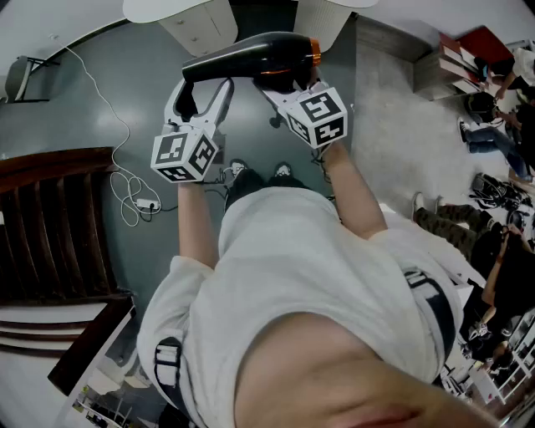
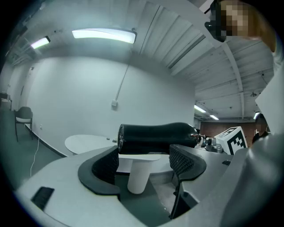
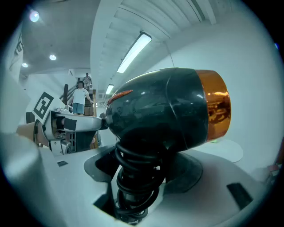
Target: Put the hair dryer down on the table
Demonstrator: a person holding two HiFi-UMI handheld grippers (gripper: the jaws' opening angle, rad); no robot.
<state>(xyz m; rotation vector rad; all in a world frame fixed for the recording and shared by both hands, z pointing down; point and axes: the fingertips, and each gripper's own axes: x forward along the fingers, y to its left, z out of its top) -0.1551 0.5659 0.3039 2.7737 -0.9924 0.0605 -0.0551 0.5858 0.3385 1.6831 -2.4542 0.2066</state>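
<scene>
The black hair dryer (image 1: 247, 54) with an orange rear ring (image 1: 314, 50) is held in the air, barrel level. My right gripper (image 1: 288, 84) is shut on its handle, which has the black cord coiled round it (image 3: 135, 177); the body (image 3: 164, 111) fills the right gripper view. My left gripper (image 1: 201, 94) stands open just under the barrel's front end. In the left gripper view the barrel (image 2: 155, 138) lies just above and beyond the open gripper (image 2: 144, 163), with nothing between the pads. A round white table (image 2: 86, 142) on a pedestal stands beyond.
A dark wooden chair (image 1: 50, 226) stands at the left, with a white cable (image 1: 125, 192) on the grey floor beside it. Another white tabletop (image 1: 330, 12) shows at the top. People and boxes (image 1: 489, 100) fill the right side.
</scene>
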